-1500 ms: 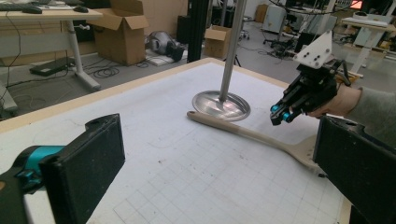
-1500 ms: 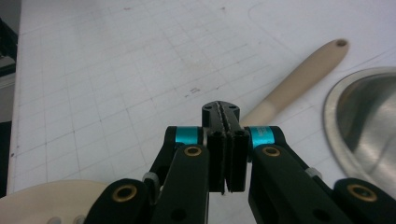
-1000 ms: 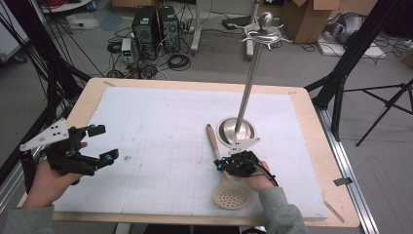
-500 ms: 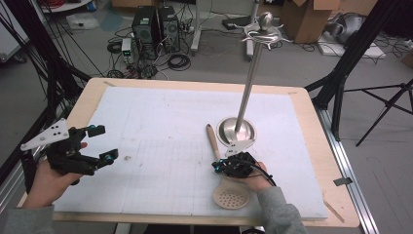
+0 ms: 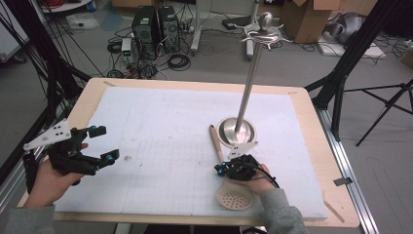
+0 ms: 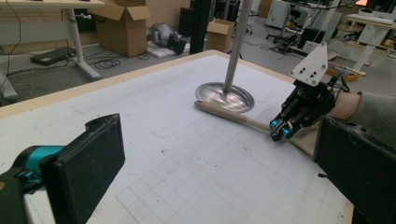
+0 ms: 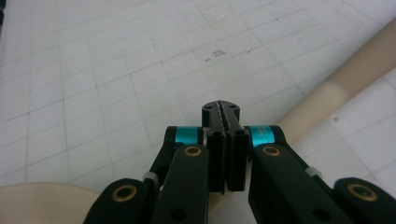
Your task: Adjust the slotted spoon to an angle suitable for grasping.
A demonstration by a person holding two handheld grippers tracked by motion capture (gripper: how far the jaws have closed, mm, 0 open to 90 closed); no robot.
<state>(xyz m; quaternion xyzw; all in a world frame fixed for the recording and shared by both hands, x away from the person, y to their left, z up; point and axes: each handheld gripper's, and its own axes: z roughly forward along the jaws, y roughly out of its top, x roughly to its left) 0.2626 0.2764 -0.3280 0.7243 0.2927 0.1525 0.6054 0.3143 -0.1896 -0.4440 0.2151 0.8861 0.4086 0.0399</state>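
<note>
A beige slotted spoon [image 5: 234,196] with a wooden handle [image 5: 215,140] lies on the white gridded mat, bowl toward the front edge. My right gripper [image 5: 220,169] is over the middle of the spoon, its jaws shut flat against each other with nothing between them. In the right gripper view the shut gripper [image 7: 221,109] is just above the mat, and the handle [image 7: 341,84] runs past behind it. My left gripper [image 5: 106,144] is held open over the mat's left side, nothing between its jaws [image 6: 219,172]. From there the right gripper [image 6: 280,130] shows by the spoon.
A tall metal stand [image 5: 249,83] with hooks on top rises from a round shiny base [image 5: 236,130] just beyond the spoon handle's tip. The mat [image 5: 165,122] covers a wooden table [image 5: 311,126]. Boxes, cables and tripods stand on the floor beyond.
</note>
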